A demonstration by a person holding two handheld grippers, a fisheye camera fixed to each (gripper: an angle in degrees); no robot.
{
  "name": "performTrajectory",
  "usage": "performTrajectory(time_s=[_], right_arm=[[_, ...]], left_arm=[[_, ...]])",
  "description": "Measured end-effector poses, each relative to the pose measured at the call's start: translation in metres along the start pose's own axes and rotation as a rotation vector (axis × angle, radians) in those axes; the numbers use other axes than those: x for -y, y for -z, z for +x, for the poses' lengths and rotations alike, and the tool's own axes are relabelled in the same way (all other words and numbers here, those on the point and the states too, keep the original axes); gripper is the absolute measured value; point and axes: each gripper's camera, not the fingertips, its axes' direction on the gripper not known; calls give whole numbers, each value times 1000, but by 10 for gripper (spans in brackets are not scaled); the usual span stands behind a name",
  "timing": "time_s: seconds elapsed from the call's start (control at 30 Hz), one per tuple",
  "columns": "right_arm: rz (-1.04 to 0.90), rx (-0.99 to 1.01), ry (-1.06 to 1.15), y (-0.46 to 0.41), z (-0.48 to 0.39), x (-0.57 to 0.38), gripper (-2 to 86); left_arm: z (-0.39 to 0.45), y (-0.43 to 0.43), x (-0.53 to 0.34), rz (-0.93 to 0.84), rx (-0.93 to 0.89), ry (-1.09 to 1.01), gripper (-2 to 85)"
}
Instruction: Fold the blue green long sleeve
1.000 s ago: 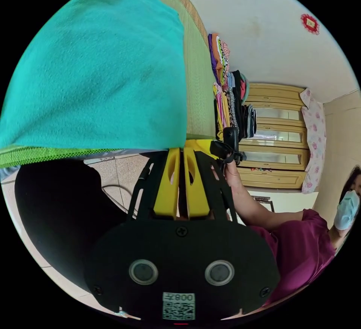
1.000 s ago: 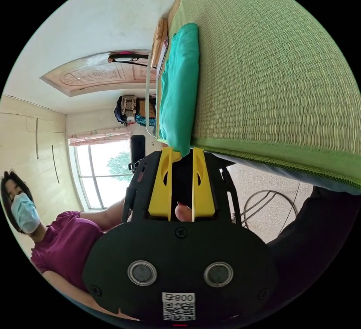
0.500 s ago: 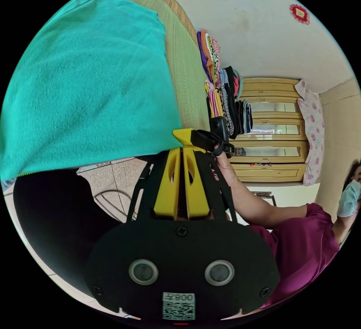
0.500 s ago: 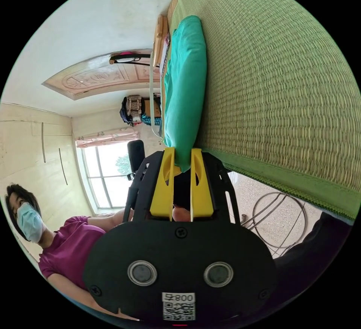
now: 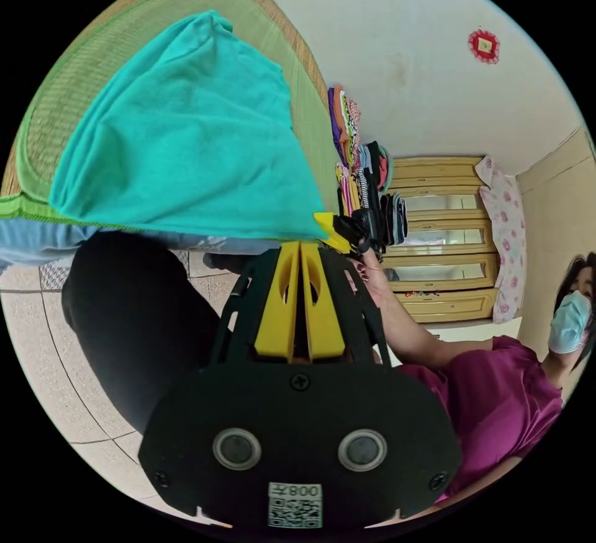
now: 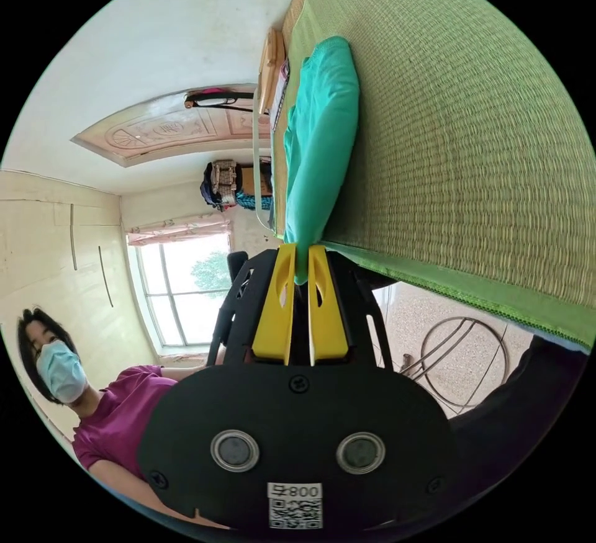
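Teal fabric of the blue green long sleeve (image 5: 186,146) spreads across the upper left of the left gripper view, its corner clamped between the pressed-together yellow jaws of the left gripper (image 5: 300,246). In the right gripper view, the right gripper (image 6: 300,251) pinches the garment's edge at frame centre, beside the green woven mat (image 6: 465,133).

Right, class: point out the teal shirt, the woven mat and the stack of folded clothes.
teal shirt (image 5: 186,146), left gripper view, middle of the spread cloth.
woven mat (image 6: 472,133), right gripper view, bare weave beside the shirt.
stack of folded clothes (image 5: 363,164), left gripper view, the stacked edges.
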Motion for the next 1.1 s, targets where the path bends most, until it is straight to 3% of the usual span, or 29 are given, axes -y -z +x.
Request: performTrajectory(time_s=[0.43,1.1], right_arm=[[23,0,39,-6,-46,8,24],[32,-17,28,-26,-67,6,25]], left_arm=[[-100,127,-81,386,-145,295,76],[-173,191,-120,452,-256,388,101]])
